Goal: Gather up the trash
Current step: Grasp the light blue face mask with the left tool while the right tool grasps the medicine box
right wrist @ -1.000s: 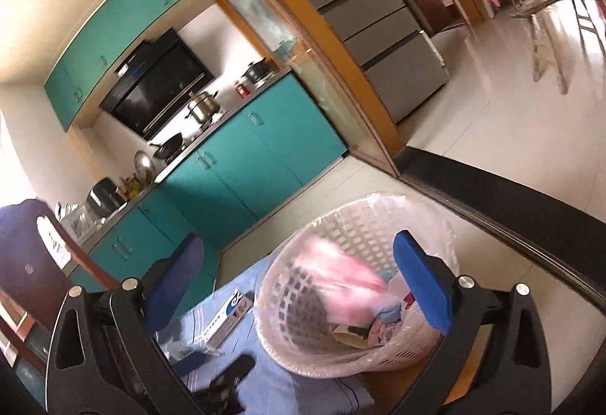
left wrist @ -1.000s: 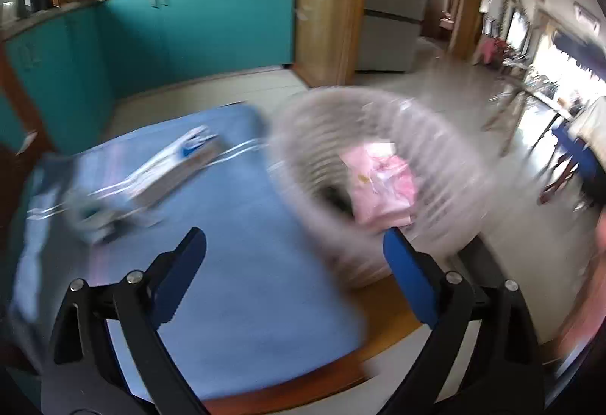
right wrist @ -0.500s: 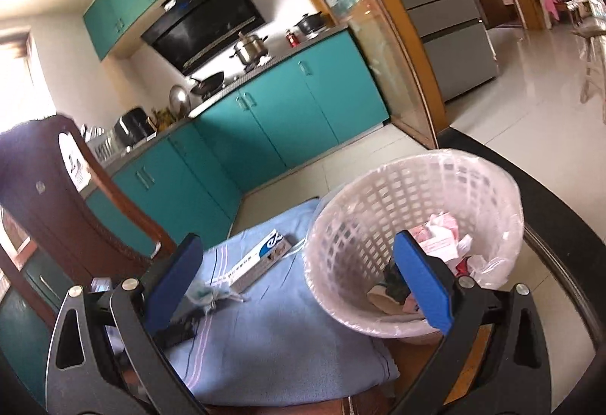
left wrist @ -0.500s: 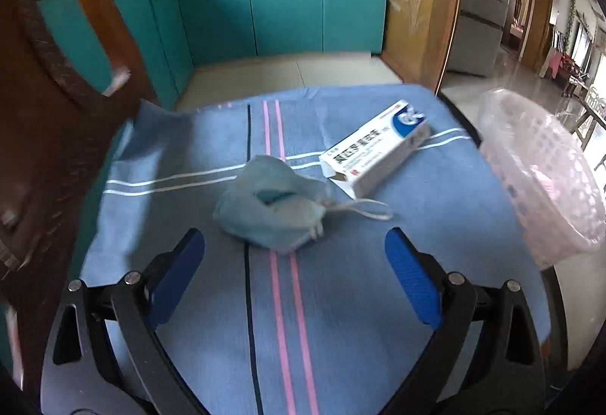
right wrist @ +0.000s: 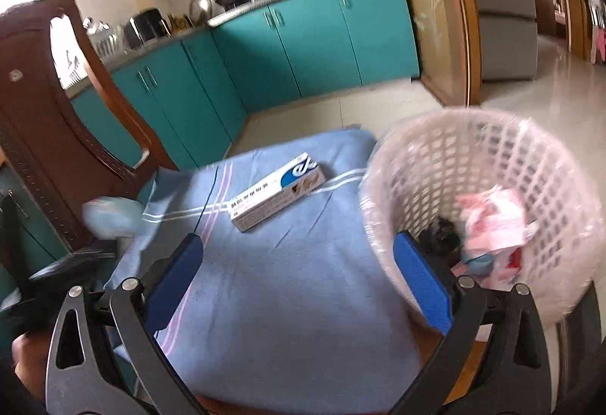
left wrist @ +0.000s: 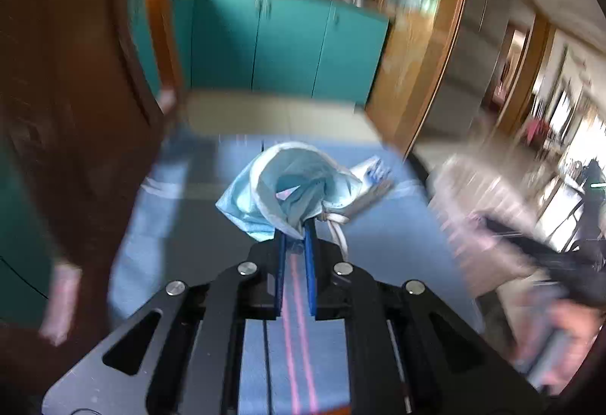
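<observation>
Left gripper (left wrist: 294, 225): jaws just closed, pinching mask (left wrist: 291, 191). Right gripper (right wrist: 299, 263): jaws spread, empty. Carry your mask clear of the cloth (right wrist: 284, 282) to the basket (right wrist: 492, 157) at its right edge.

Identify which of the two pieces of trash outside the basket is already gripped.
The crumpled blue face mask: the left gripper has just closed on it. The white medicine box lies untouched on the blue cloth, beyond the open right gripper.

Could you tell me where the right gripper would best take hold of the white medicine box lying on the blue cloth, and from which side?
Grip the medicine box across its narrow width near the middle, coming down from above. It lies flat and diagonal on the blue cloth, so the right gripper, open now, would probably need rolling until its jaws straddle the long sides.
</observation>
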A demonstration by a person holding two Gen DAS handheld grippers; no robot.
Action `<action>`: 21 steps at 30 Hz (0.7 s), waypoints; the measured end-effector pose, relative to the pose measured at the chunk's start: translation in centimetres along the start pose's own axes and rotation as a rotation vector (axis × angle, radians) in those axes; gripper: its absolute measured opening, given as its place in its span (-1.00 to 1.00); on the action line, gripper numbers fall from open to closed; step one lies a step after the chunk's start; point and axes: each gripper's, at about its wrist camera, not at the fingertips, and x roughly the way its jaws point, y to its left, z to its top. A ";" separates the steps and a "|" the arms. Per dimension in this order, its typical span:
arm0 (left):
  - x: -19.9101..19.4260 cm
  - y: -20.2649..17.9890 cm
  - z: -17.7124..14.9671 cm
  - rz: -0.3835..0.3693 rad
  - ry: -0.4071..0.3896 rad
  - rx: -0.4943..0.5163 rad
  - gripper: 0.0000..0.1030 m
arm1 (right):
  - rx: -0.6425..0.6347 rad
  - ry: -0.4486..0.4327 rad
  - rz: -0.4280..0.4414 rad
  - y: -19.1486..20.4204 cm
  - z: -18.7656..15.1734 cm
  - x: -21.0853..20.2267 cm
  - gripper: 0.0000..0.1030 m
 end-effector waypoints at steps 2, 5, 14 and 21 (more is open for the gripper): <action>-2.7 -0.1 -0.3 -0.010 -0.058 -0.026 -0.79 | 0.025 0.014 -0.041 1.3 0.8 2.3 0.91; -5.4 -0.3 -1.4 0.030 -0.152 -0.025 -0.79 | 0.057 0.052 -0.134 4.0 2.2 6.4 0.91; -8.5 1.7 -1.3 0.013 -0.247 -0.047 -0.79 | 0.191 0.110 -0.488 8.8 3.4 17.2 0.91; -8.5 2.7 -1.2 -0.013 -0.222 -0.054 -0.79 | 0.250 0.114 -0.613 6.9 3.6 18.9 0.23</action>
